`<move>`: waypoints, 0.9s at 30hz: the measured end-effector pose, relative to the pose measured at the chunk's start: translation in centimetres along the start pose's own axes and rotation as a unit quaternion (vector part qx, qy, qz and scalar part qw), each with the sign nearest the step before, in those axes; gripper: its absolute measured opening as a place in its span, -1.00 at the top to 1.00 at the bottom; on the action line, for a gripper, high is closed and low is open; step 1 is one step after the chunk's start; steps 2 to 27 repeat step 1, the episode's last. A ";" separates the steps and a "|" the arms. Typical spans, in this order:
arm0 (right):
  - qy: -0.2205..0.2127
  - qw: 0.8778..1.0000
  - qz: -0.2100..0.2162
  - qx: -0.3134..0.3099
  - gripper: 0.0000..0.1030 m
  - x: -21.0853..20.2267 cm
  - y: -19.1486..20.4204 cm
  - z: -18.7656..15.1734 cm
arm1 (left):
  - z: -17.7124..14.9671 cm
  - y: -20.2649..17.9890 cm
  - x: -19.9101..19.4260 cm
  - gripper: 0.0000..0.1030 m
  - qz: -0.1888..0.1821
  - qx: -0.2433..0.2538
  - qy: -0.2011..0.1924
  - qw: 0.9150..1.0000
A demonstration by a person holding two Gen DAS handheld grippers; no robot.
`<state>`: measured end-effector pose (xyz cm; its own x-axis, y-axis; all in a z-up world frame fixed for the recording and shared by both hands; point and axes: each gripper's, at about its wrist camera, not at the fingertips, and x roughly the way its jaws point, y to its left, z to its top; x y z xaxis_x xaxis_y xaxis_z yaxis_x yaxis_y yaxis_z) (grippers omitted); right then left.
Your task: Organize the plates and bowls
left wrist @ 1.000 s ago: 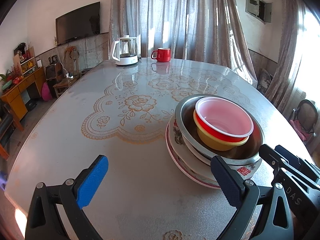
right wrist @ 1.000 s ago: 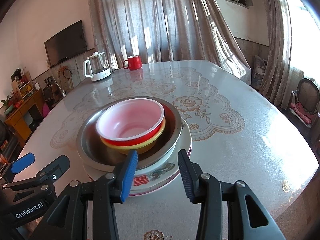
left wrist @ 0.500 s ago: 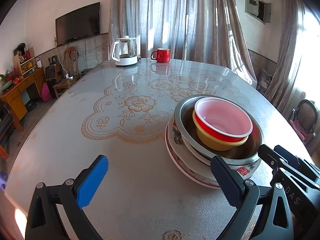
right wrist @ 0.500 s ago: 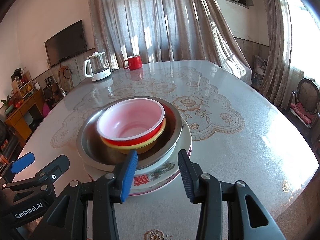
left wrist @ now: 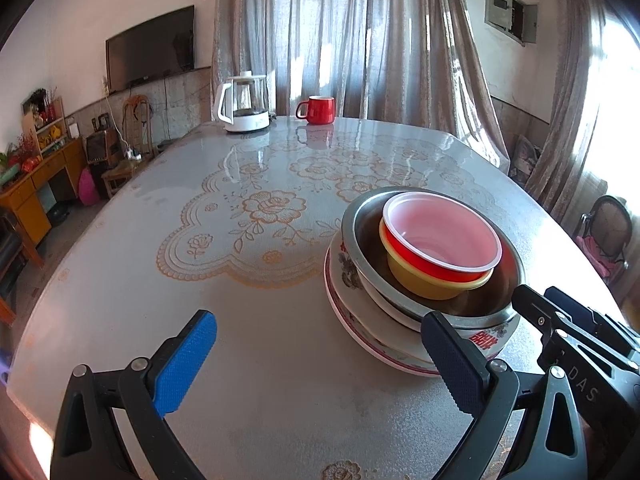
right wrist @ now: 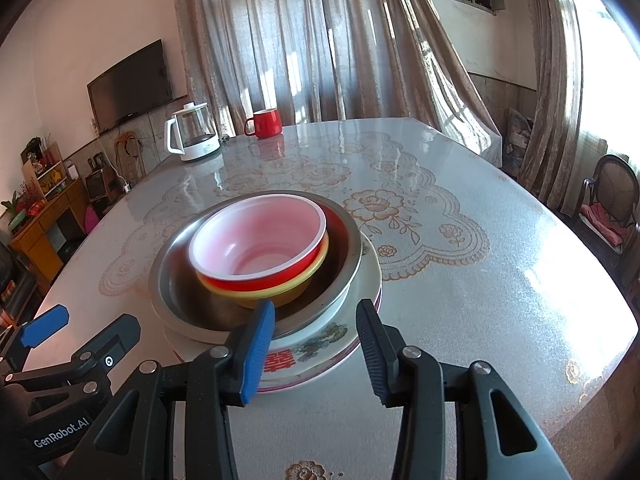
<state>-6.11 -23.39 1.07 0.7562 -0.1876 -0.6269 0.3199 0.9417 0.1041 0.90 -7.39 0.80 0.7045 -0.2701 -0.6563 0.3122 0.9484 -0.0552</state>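
One nested stack stands on the table: a red bowl (left wrist: pixel 440 240) (right wrist: pixel 260 248) with a pale inside sits in a yellow bowl (left wrist: pixel 424 280), inside a steel bowl (left wrist: pixel 360 232) (right wrist: pixel 176 276), on a flowered porcelain bowl (right wrist: pixel 316 344) and a red-rimmed plate (left wrist: pixel 352 328). My left gripper (left wrist: pixel 320 356) is open wide over bare table left of the stack; its right finger overlaps the stack's near edge in the picture. Just in front of the stack, my right gripper (right wrist: pixel 314 350) stands open, its pads apart from the porcelain bowl.
A glass kettle (left wrist: pixel 244 108) and a red mug (left wrist: pixel 318 110) stand at the table's far edge by the curtains. The lace-patterned table top (left wrist: pixel 260 216) stretches left of the stack. A chair (right wrist: pixel 612 200) stands off the right side, a wooden cabinet (left wrist: pixel 36 184) to the left.
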 end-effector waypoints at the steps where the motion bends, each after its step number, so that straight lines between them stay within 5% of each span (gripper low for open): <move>1: -0.001 1.000 0.001 0.001 0.17 0.0 -0.1 0.1 | 0.1 0.2 0.1 -0.99 0.001 -0.002 0.002 1.000; 27: -0.001 1.000 0.001 0.001 0.17 0.0 -0.1 0.1 | 0.1 0.2 0.1 -0.99 0.001 -0.002 0.002 1.000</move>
